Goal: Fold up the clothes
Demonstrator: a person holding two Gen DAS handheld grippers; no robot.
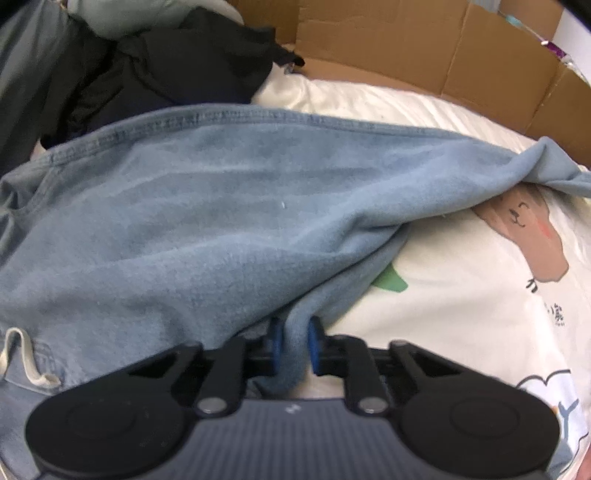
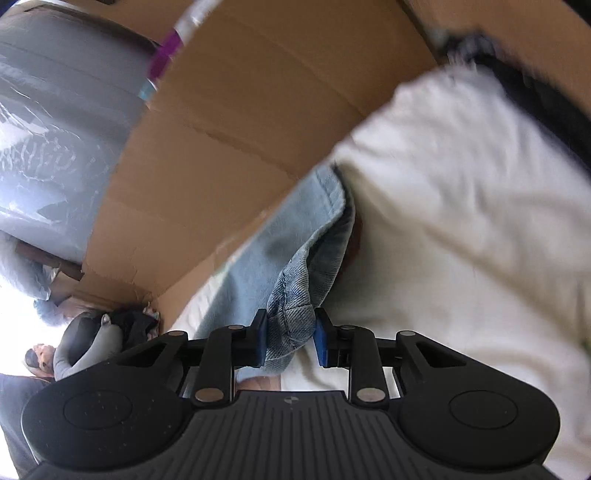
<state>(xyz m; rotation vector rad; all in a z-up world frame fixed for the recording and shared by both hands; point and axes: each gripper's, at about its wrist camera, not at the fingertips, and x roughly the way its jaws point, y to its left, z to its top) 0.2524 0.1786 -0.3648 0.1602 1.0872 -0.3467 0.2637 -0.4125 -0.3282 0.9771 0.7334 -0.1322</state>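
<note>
A light blue denim-coloured garment (image 1: 207,206) lies spread over a white printed sheet (image 1: 461,302). In the left wrist view my left gripper (image 1: 294,347) is shut on a bunched fold of that garment, the blue pads pressing it from both sides. The right wrist view is blurred. There my right gripper (image 2: 290,338) is shut on a stitched hem corner of the blue garment (image 2: 295,266), which hangs up from the white sheet (image 2: 461,221).
A pile of dark clothes (image 1: 166,70) and a pale green one (image 1: 122,18) lie at the far left. Brown cardboard panels (image 1: 424,44) stand along the back; the cardboard (image 2: 240,147) also fills the right wrist view. A grey bin (image 2: 55,129) stands beyond it.
</note>
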